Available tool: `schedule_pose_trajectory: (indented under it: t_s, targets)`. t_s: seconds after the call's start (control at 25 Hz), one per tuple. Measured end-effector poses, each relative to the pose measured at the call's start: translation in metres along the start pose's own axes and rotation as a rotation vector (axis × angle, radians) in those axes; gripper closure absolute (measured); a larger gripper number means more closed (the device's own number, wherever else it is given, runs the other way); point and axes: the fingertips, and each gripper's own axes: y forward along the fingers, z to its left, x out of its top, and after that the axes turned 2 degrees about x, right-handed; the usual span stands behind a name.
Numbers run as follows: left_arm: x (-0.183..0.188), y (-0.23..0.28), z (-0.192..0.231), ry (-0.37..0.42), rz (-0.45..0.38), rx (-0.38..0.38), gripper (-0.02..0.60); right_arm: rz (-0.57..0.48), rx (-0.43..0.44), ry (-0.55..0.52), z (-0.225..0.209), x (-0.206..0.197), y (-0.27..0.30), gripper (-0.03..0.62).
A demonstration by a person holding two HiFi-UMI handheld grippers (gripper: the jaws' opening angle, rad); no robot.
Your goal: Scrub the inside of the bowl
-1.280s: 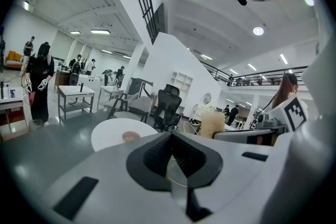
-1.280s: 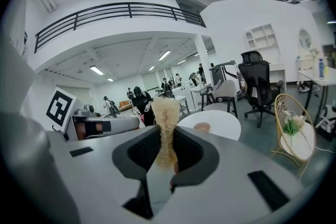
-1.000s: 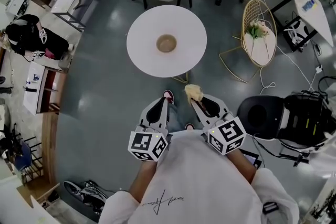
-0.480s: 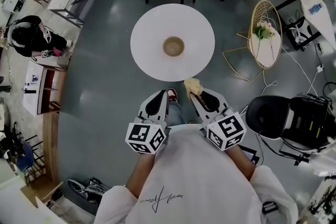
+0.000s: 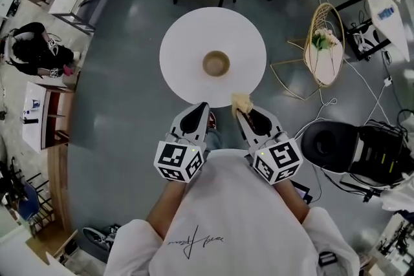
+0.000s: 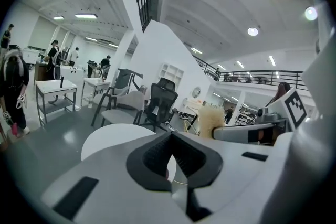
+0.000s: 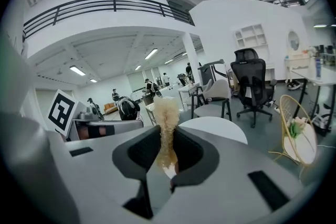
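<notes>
Head view: the table [image 5: 184, 35], with the bowl [image 5: 216, 63] at its centre, has drawn nearer. The left gripper [image 5: 202, 106] has its fingers [image 6: 152, 157] together and empty. The right gripper [image 5: 238, 112] is clamped on a scrubber [image 5: 241, 101]. Both are at the table's near edge, so scrubbing is likely close.

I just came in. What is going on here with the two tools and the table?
A person stands before a round white table with a hand-held gripper in each hand. The right hand-held gripper is shut on a yellowish scrubbing pad; the left hand-held gripper is shut and empty. A bowl sits in the middle of the table. Neither gripper touches it, so the scrubbing is not yet begun.
</notes>
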Motion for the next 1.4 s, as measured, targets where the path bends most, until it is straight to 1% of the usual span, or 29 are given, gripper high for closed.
schedule_pose_trajectory:
  t_s: [0.4, 0.64, 0.84, 0.96, 1.2, 1.4]
  targets:
    - [0.015, 0.021, 0.040, 0.004, 0.013, -0.065, 0.578, 0.009, -0.052, -0.022, 0.002, 0.014, 0.037, 0.508]
    - [0.010, 0.037, 0.043, -0.011, 0.053, -0.084, 0.578, 0.023, -0.056, -0.021, -0.007, 0.015, 0.051, 0.508]
    - [0.003, 0.048, 0.053, -0.029, 0.091, -0.069, 0.578, 0.038, -0.032, -0.014, -0.011, 0.013, 0.070, 0.508]
    - [-0.005, 0.059, 0.058, -0.021, 0.111, -0.050, 0.578, 0.058, -0.022, -0.008, -0.021, 0.008, 0.079, 0.508]
    - [-0.020, 0.078, 0.065, -0.025, 0.159, -0.019, 0.578, 0.111, -0.029, 0.028, -0.044, -0.002, 0.088, 0.508]
    - [-0.043, 0.095, 0.068, -0.020, 0.227, -0.015, 0.578, 0.153, -0.034, 0.046, -0.062, -0.011, 0.095, 0.508]
